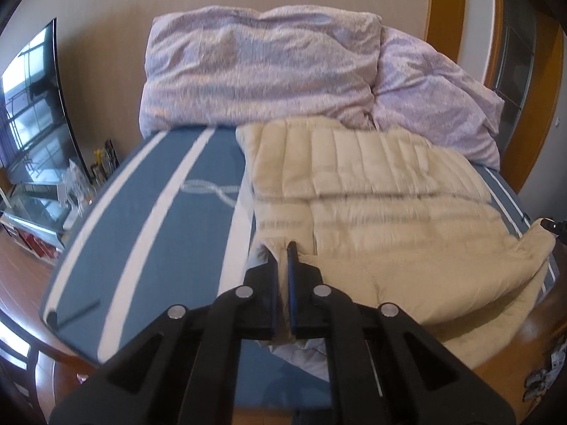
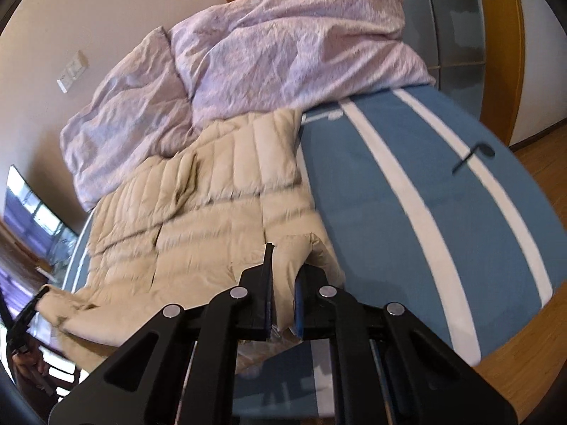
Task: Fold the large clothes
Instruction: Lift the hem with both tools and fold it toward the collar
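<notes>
A beige quilted down jacket lies spread on the blue bed cover with white stripes. My left gripper is shut on the jacket's near left corner, with fabric pinched between the jaws. In the right wrist view the jacket lies to the left on the bed cover. My right gripper is shut on a puffy fold at the jacket's near right corner. The other gripper's tip shows at the far edge in each view.
A crumpled lilac duvet is heaped at the far end of the bed, against the wall. A television stands on a low cabinet to the left. Wooden floor lies around the bed, and a wooden door frame is at the back right.
</notes>
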Tool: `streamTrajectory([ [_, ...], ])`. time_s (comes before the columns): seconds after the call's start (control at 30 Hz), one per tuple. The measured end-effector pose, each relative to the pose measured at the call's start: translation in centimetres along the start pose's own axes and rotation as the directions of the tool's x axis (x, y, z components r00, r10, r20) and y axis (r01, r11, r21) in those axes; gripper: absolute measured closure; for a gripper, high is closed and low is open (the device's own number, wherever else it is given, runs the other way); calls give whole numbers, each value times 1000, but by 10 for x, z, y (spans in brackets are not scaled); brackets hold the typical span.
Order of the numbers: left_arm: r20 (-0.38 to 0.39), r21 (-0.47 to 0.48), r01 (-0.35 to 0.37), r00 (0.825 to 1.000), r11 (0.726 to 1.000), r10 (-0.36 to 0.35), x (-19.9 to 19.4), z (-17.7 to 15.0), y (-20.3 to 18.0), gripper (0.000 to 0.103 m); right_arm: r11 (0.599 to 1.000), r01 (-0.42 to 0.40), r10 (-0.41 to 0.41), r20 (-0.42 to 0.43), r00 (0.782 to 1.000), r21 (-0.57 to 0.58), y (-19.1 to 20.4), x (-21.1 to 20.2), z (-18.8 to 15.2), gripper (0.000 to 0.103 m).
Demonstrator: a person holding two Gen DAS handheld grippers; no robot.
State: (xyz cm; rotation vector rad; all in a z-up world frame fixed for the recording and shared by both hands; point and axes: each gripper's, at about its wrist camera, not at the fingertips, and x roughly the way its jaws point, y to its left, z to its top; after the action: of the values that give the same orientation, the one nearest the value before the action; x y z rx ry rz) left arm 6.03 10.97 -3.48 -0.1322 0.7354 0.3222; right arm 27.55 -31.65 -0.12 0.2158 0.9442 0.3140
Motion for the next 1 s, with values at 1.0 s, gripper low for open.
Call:
streamTrajectory([
  [1.0,-35,-72,-177,984,982,174,229,164,6,98,988,153,-152,84,985,-11,54,209,167,94],
])
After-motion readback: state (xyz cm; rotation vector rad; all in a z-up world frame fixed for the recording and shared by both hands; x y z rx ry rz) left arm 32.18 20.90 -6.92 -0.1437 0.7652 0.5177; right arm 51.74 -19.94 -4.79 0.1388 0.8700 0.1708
